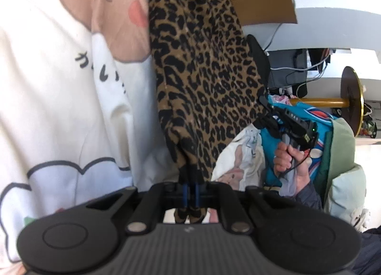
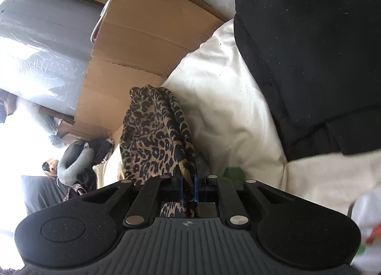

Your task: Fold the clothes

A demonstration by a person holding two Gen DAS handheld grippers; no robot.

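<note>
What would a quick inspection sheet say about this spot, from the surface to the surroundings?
Surface: white bedding, rumpled.
Job's things: leopard-print garment, lifted, hanging between both tools.
Clutter: white cartoon-print fabric, black garment, blue printed cloth, pale green cloth.
Grippers: left tool shut on the garment; right tool shut on it, held by a hand.
Cables: loose wires on the far desk.
Surroundings: cardboard boxes, round stand.
</note>
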